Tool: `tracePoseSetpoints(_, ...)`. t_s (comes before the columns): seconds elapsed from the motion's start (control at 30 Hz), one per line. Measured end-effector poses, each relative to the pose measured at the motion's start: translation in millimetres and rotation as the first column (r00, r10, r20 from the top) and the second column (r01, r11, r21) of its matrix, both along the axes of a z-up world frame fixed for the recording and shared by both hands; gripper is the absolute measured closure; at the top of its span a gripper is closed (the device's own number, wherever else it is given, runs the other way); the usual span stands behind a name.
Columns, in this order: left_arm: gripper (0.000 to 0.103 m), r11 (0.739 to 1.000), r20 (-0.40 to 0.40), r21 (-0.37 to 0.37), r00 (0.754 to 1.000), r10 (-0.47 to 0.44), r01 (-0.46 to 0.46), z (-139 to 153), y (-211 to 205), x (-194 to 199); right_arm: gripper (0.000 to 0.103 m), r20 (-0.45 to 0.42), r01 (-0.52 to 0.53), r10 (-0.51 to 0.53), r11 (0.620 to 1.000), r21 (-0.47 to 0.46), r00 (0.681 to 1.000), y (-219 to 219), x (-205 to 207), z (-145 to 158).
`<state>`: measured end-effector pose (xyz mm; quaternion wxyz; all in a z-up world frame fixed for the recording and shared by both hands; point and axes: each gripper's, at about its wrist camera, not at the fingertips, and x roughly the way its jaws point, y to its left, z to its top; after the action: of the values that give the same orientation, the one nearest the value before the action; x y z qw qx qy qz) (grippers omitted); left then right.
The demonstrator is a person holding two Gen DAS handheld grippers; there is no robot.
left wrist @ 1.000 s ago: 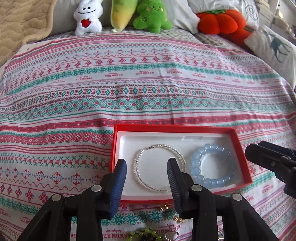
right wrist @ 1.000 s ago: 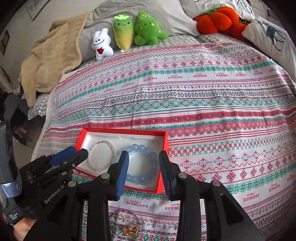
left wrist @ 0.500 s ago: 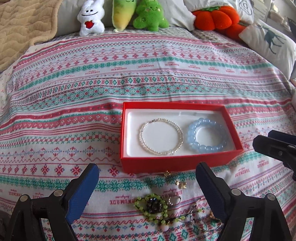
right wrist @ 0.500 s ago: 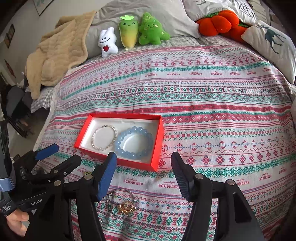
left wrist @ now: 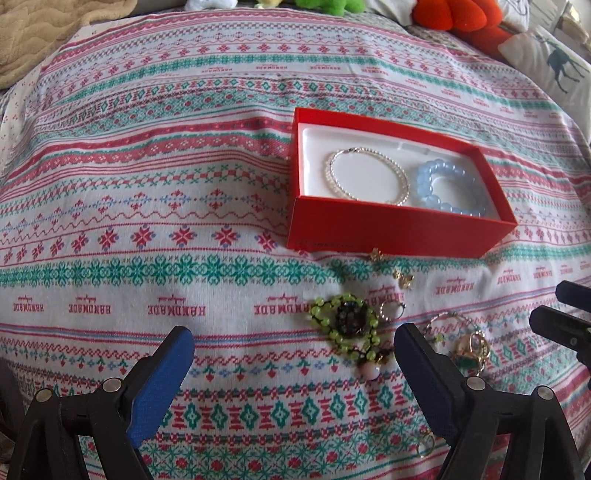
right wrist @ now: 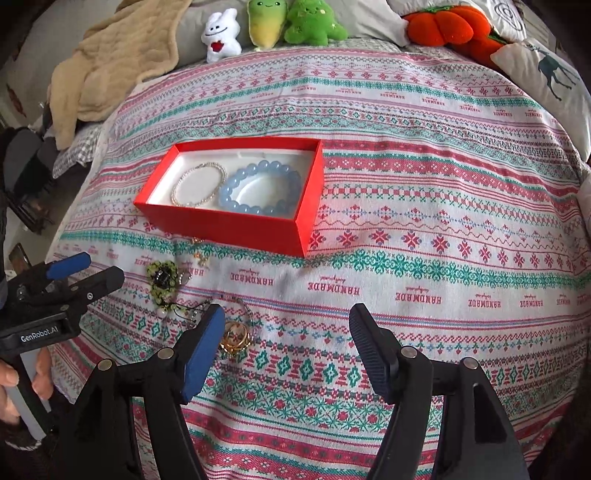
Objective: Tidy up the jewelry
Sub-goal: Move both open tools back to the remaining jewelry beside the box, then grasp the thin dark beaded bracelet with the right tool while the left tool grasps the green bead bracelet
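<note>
A red box (left wrist: 399,232) (right wrist: 236,227) with a white lining lies on the patterned bedspread. It holds a pearl bracelet (left wrist: 369,175) (right wrist: 199,184) and a blue bead bracelet (left wrist: 448,186) (right wrist: 260,188). In front of the box lie a green bead bracelet (left wrist: 345,321) (right wrist: 162,277), gold rings (left wrist: 472,349) (right wrist: 234,338) and small gold earrings (left wrist: 402,278). My left gripper (left wrist: 293,354) (right wrist: 86,267) is open and empty, near the green bracelet. My right gripper (right wrist: 286,330) (left wrist: 554,306) is open and empty, just right of the gold rings.
Plush toys (right wrist: 273,26), an orange pumpkin cushion (right wrist: 450,26) and a deer pillow (right wrist: 546,70) line the head of the bed. A beige blanket (right wrist: 107,62) lies at the far left. The bed's left edge drops off past the left gripper.
Both grippers have opened wide and pulled back from the red box toward me. The loose jewelry in front of the box has come into view.
</note>
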<state>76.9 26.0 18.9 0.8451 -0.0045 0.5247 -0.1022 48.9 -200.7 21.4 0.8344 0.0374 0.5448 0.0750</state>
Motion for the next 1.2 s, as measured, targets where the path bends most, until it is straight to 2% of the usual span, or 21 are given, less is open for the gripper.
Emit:
tracePoseSetpoints(0.3, 0.012, 1.000, -0.086, 0.021, 0.996, 0.007, -0.005, -19, 18, -13, 0.031, -0.102, 0.010, -0.009, 1.000, 0.007, 0.995, -1, -9, -22)
tracePoseSetpoints(0.43, 0.012, 0.999, -0.109, 0.030, 0.994, 0.026, -0.023, -23, 24, -13, 0.031, -0.119, 0.039, -0.038, 0.999, 0.006, 0.992, -3, -5, -26)
tracePoseSetpoints(0.6, 0.012, 0.999, -0.112, 0.027, 0.993, 0.039, -0.037, -22, 27, -12, 0.032, -0.154, 0.103, -0.090, 0.991, 0.082, 0.984, -11, 5, -32)
tracePoseSetpoints(0.63, 0.012, 0.999, -0.111, 0.024, 0.993, 0.038, -0.036, -21, 26, -12, 0.035, -0.161, 0.112, -0.095, 0.989, 0.098, 0.982, -11, 8, -33)
tracePoseSetpoints(0.7, 0.012, 0.999, -0.109, 0.019, 0.993, 0.033, -0.031, -20, 25, -12, 0.053, -0.174, 0.118, -0.098, 0.987, 0.111, 0.980, -9, 14, -36)
tracePoseSetpoints(0.8, 0.013, 1.000, -0.108, 0.019, 0.994, 0.022, -0.020, -20, 22, -12, 0.066, -0.190, 0.115, -0.091, 0.987, 0.116, 0.978, 0, 23, -42)
tracePoseSetpoints(0.93, 0.015, 1.000, -0.113, 0.018, 0.994, 0.010, -0.008, -20, 19, -10, 0.076, -0.195, 0.081, -0.058, 0.990, 0.115, 0.979, 17, 30, -47)
tracePoseSetpoints(1.1, 0.018, 1.000, -0.118, 0.018, 0.993, -0.002, 0.004, -21, 15, -8, 0.089, -0.182, 0.053, -0.041, 0.997, 0.063, 0.982, 34, 36, -53)
tracePoseSetpoints(1.2, 0.025, 1.000, -0.115, 0.012, 0.993, -0.007, 0.009, -20, 14, -7, 0.097, -0.172, 0.047, -0.041, 0.998, 0.031, 0.984, 38, 39, -55)
